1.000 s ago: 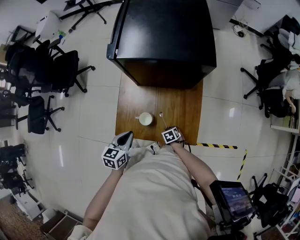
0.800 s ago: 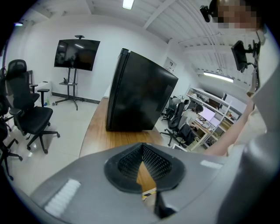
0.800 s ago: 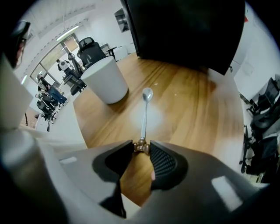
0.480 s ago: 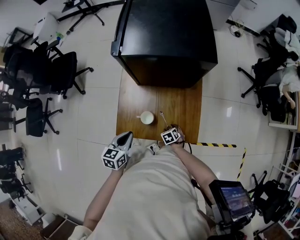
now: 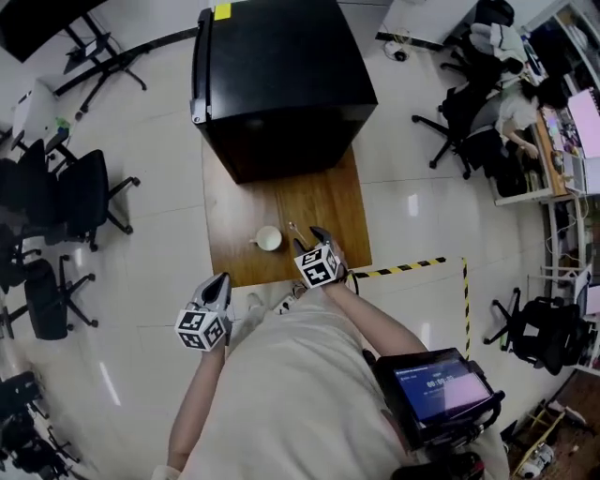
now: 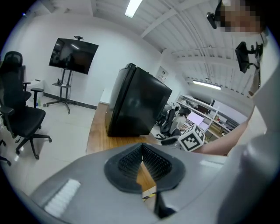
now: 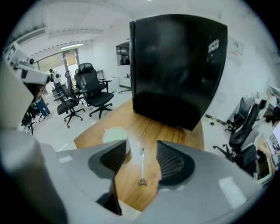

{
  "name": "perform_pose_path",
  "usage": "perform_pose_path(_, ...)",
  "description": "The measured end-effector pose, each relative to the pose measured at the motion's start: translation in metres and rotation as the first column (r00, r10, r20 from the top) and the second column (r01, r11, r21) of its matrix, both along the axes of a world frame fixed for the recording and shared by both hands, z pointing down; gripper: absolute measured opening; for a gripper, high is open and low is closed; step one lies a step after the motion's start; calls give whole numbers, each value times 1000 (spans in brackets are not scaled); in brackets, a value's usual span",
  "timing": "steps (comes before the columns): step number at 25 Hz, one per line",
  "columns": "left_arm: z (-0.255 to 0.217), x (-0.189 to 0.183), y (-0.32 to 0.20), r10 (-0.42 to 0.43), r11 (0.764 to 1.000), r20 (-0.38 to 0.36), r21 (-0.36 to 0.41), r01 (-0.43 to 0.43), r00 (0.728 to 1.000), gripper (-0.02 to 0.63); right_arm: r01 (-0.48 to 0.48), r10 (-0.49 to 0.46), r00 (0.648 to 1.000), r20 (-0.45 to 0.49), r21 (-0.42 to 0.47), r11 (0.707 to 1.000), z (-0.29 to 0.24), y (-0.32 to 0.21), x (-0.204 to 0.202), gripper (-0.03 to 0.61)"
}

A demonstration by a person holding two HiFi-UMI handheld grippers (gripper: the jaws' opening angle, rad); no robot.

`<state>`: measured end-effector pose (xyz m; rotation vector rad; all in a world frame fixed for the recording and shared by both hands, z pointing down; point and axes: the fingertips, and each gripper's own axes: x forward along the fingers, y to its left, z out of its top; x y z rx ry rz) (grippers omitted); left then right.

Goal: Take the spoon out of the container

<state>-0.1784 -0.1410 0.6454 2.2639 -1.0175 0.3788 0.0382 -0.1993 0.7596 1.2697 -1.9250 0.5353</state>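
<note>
Spoon lies near table edge under right gripper, just spread, empty; left gripper closed.

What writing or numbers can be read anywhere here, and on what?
Nothing reads clearly.
Tablet screen: a row of digits, too blurred to read.
Black cabinet: a small mark on its front, too blurred.
Yellow label on the cabinet's top: too small to read.

The wooden table bears a big black cabinet at its far end, a white cup nearer, and a spoon (lying flat, just beside the cup).
</note>
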Motion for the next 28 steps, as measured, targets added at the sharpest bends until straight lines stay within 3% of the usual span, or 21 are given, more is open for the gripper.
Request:
perform_pose_path(7,-5,-23,13,13,1000,-92,27,-11,996,0,-35,42,998,-48,133,990,-88,-11,-17,207)
perform_pose_path(16,-17,-23,30,109,992,-201,87,-93,974,0,-52,70,993,-91,181,982,-145,50,-40,192)
perform_pose_path(22,3,-15,72,209,976,-166,89,-197,964,0,-71,86,995,-58,220,973,-158,97,-46,186)
perform_pose_path(28,17,-36,90,220,975,-109,68,-214,969,0,-84,86,996,0,238,968,-155,117,-56,186)
